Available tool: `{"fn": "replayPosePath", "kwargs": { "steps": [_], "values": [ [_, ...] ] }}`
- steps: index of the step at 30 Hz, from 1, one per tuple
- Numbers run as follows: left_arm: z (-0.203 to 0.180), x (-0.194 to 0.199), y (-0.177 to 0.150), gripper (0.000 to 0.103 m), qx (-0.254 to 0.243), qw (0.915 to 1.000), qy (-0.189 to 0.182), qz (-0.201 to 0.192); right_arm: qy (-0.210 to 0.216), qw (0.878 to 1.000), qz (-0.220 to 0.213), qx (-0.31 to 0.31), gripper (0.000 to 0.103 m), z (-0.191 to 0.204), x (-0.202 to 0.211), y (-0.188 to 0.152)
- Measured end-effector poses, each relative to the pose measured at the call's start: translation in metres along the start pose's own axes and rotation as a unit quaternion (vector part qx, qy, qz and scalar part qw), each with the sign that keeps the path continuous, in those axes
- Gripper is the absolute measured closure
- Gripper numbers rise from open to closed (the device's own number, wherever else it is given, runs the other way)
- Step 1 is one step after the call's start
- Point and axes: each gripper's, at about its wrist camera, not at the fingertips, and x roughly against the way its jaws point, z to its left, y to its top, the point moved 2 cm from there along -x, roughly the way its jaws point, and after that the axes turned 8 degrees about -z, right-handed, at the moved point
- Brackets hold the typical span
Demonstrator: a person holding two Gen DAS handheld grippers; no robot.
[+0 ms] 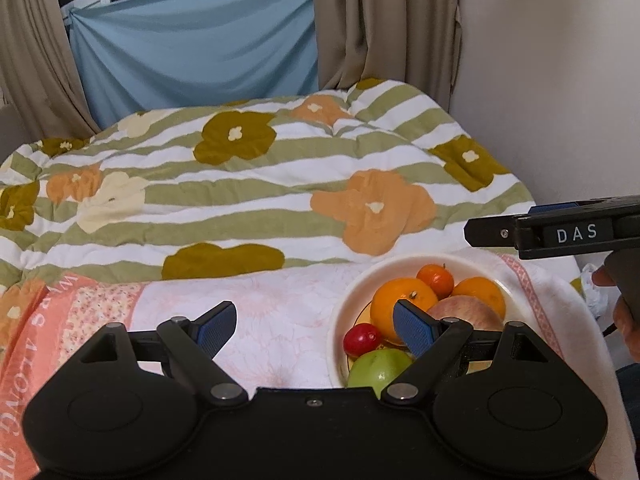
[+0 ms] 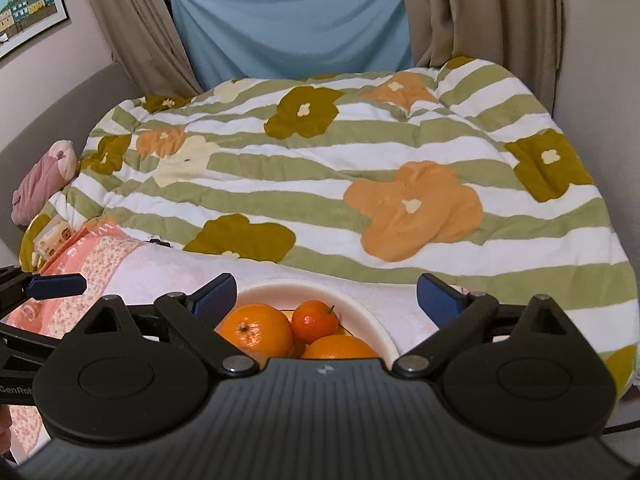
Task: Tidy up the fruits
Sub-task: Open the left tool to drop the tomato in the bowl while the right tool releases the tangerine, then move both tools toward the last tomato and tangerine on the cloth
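A cream bowl (image 1: pixel 348 292) sits on a pink and white cloth (image 1: pixel 256 312) on the bed. It holds a large orange (image 1: pixel 394 304), a small mandarin (image 1: pixel 436 280), another orange (image 1: pixel 480 292), a pale apple (image 1: pixel 468 314), a red fruit (image 1: pixel 362 339) and a green apple (image 1: pixel 376 368). My left gripper (image 1: pixel 314 330) is open and empty, just left of the bowl, its right finger over the fruit. My right gripper (image 2: pixel 326 294) is open and empty above the bowl (image 2: pixel 280 290), over the oranges (image 2: pixel 258 330). It shows from the side in the left wrist view (image 1: pixel 500 232).
A quilt (image 1: pixel 240 184) with green stripes and flowers covers the bed beyond the cloth. A white wall (image 1: pixel 560 80) is on the right, curtains (image 1: pixel 380 20) and a blue sheet (image 1: pixel 192 48) behind. A pink pillow (image 2: pixel 44 180) and a small box (image 2: pixel 52 240) lie at far left.
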Motion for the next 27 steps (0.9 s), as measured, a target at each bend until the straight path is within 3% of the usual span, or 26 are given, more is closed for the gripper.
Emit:
{"fn": "replayPosePath", "kwargs": {
  "steps": [14, 21, 27],
  "values": [
    [0.015, 0.091, 0.001, 0.014, -0.006, 0.9981, 0.016, -0.059, -0.032, 0.998, -0.051, 0.010, 0.000, 0.035, 0.097, 0.006],
    [0.041, 0.132, -0.011, 0.002, -0.018, 0.9962, 0.009, -0.084, -0.056, 0.996, -0.070, 0.014, 0.000, 0.071, 0.142, -0.006],
    [0.063, 0.151, -0.025, 0.000, -0.041, 0.9953, -0.007, -0.088, -0.088, 0.992, -0.087, 0.033, 0.000, 0.109, 0.168, -0.019]
  ]
}}
